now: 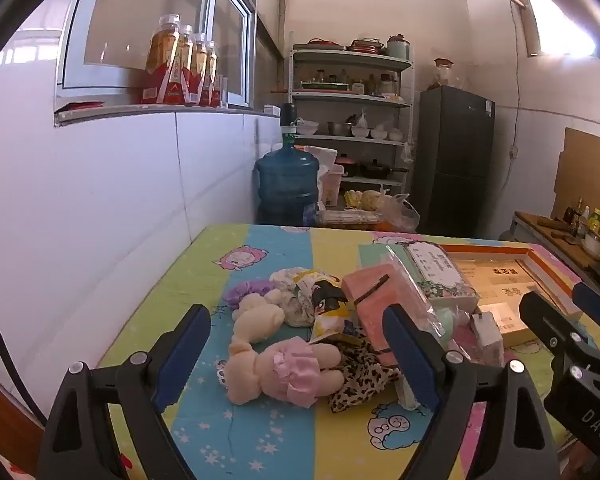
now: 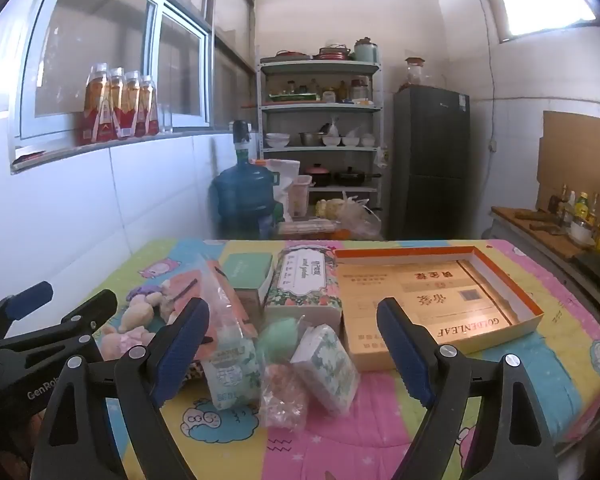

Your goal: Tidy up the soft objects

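Observation:
A pile of soft things lies on a table with a cartoon cloth (image 1: 204, 276). A cream plush doll in a pink skirt (image 1: 284, 372) lies nearest my left gripper (image 1: 300, 352), which is open and empty just before it. Behind it are a cream plush (image 1: 260, 316), a purple scrunchie (image 1: 244, 292) and a leopard cloth (image 1: 360, 380). My right gripper (image 2: 296, 348) is open and empty above small tissue packs (image 2: 328, 368) and a pink bagged item (image 2: 284, 396). A green puff (image 2: 280, 336) and a floral tissue box (image 2: 304, 284) lie beyond.
An open orange-rimmed cardboard box lid (image 2: 512, 284) lies at the table's right. A pink wrapped pack (image 1: 380, 296) sits mid-pile. Beyond the table stand a blue water jug (image 1: 288, 184), shelves (image 1: 348, 120) and a dark fridge (image 1: 456, 160). A white wall (image 1: 80, 220) runs along the left.

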Tool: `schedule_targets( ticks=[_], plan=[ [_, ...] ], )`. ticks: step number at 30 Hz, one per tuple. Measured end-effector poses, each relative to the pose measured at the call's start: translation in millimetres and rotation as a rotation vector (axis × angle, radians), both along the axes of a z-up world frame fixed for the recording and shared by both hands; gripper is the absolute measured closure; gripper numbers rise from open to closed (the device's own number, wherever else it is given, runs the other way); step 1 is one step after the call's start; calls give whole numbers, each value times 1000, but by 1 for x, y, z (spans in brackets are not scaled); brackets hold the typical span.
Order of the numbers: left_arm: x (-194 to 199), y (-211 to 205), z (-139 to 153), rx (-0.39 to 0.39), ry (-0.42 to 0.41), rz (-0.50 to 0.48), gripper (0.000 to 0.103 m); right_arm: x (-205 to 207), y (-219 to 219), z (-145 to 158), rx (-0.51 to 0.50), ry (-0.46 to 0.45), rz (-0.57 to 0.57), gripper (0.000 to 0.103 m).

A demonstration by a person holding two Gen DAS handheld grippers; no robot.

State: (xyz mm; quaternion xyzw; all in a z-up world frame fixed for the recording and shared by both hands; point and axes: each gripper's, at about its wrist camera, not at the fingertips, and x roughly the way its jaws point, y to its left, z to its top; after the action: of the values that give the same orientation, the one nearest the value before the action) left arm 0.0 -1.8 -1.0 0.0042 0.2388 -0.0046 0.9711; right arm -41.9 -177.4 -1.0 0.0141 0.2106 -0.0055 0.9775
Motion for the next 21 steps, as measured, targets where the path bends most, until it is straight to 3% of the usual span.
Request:
schedule_targets(
  ticks=[4,21],
  plan=[
    [-1,4,1,-29,6,2,16,1,-2,0,4,2,2,16],
    [1,7,1,-25,2,13,16,0,3,3,9,-1,9,16]
  ],
)
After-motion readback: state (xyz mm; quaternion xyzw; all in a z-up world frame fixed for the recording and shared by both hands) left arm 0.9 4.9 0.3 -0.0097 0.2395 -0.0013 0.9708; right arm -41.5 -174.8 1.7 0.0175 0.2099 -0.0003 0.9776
